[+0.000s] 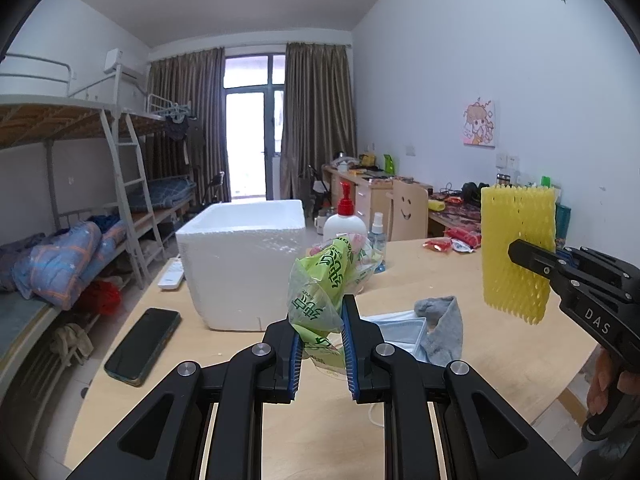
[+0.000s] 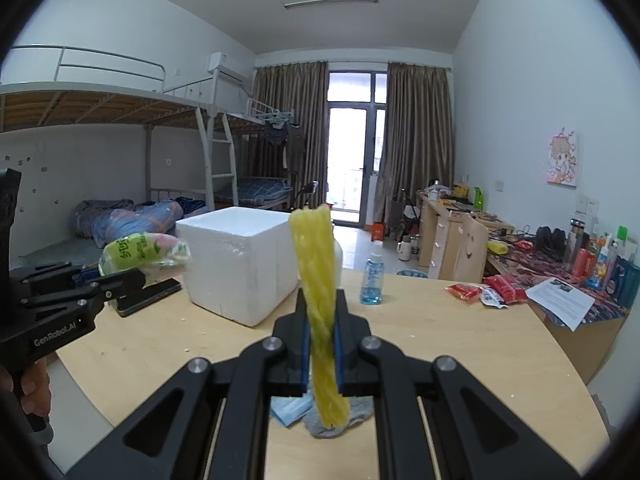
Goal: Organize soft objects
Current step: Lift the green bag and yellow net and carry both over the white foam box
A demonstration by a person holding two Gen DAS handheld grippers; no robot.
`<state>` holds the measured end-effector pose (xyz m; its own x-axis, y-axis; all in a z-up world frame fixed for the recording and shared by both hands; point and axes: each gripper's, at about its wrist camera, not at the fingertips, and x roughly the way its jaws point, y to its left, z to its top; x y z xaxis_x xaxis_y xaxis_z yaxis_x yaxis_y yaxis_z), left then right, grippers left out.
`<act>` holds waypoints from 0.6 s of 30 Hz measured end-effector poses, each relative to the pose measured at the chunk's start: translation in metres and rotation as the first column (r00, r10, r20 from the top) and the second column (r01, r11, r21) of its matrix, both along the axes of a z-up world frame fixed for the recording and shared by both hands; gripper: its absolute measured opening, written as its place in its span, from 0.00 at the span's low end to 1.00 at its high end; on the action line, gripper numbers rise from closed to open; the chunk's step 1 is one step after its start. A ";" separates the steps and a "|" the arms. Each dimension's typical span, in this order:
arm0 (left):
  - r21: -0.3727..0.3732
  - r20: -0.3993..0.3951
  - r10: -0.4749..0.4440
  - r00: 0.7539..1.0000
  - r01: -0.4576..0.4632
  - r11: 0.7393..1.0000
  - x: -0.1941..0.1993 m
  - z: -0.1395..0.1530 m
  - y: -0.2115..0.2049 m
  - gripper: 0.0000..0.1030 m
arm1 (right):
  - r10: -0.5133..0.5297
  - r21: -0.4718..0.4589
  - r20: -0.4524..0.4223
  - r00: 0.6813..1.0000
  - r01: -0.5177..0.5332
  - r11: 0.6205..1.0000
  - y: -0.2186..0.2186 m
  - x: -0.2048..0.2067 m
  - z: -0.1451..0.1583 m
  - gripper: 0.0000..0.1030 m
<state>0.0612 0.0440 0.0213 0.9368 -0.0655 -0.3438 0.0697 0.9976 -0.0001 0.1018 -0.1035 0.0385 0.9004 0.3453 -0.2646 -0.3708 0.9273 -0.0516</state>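
Note:
My left gripper [image 1: 321, 322] is shut on a crumpled green plastic bag [image 1: 320, 284], held above the wooden table [image 1: 280, 412]. The same bag [image 2: 140, 256] shows at the left in the right wrist view, in the left gripper [image 2: 132, 276]. My right gripper [image 2: 321, 320] is shut on a yellow foam net sleeve [image 2: 318, 280], held upright and seen edge-on. In the left wrist view the sleeve [image 1: 516, 252] hangs flat at the right in the right gripper [image 1: 516, 252]. A white foam box [image 1: 240, 256] stands open-topped behind both. A grey sock [image 1: 442, 328] and a blue face mask [image 1: 400, 330] lie on the table.
A black phone [image 1: 142, 344] lies left of the box [image 2: 240, 260], a white remote [image 1: 171, 276] behind it. A pump bottle [image 1: 345, 220] and a blue spray bottle [image 2: 372, 276] stand past the box. Red snack packets [image 2: 484, 292] lie at the far right. Bunk beds [image 1: 60, 200] fill the left.

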 end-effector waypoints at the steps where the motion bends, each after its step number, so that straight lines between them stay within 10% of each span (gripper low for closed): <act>1: 0.002 0.003 0.005 1.000 -0.005 1.000 -0.001 0.001 0.002 0.18 | 0.006 0.001 0.001 1.000 -0.006 1.000 0.001 -0.002 0.001 0.12; 18: 0.021 0.032 0.134 0.990 -0.135 0.991 -0.015 0.016 0.039 0.18 | 0.172 0.010 0.000 0.985 -0.172 0.985 0.036 0.001 0.008 0.12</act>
